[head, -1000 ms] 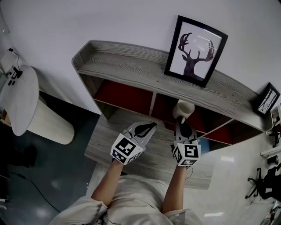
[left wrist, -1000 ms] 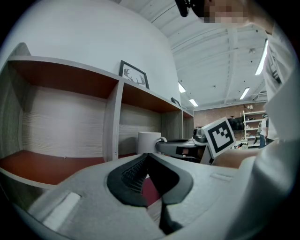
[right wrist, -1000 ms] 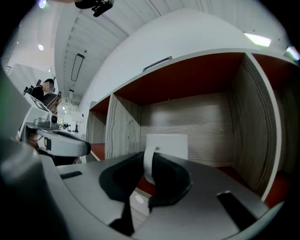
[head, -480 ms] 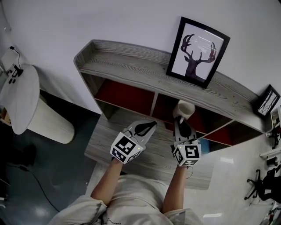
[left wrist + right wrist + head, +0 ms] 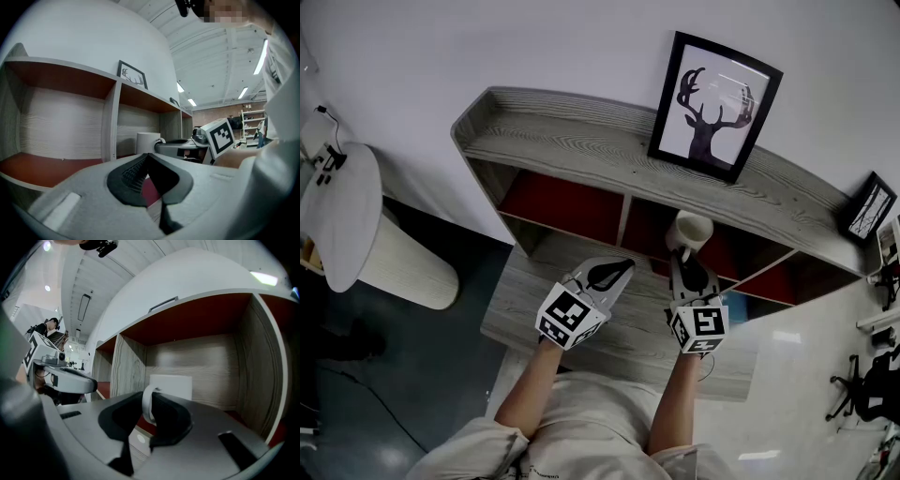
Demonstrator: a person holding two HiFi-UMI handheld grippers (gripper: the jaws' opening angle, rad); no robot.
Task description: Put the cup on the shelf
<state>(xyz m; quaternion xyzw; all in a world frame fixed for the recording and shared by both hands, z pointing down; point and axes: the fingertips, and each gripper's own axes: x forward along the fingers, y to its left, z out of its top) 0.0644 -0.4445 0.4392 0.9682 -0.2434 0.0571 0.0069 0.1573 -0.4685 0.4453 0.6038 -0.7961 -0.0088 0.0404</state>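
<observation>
A white cup (image 5: 691, 231) stands upright in the middle compartment of the grey wooden shelf (image 5: 581, 142). In the right gripper view the cup (image 5: 171, 384) rests on the red compartment floor with its handle (image 5: 147, 405) pointing at me. My right gripper (image 5: 682, 257) reaches in to it. Its jaws (image 5: 149, 398) are opening, with the handle between them and a gap on the left side. My left gripper (image 5: 622, 266) hovers over the lower board to the left, jaws shut and empty (image 5: 148, 154). From that side the cup (image 5: 147, 142) shows beyond the divider.
A framed deer picture (image 5: 712, 106) leans on the shelf top and a smaller frame (image 5: 868, 211) stands at its right end. A vertical divider (image 5: 624, 220) separates the left compartment from the cup's. A white round table (image 5: 342, 211) stands far left. The grey board (image 5: 520, 295) lies under both grippers.
The cup and both grippers stay in place; only the head view shifts slightly.
</observation>
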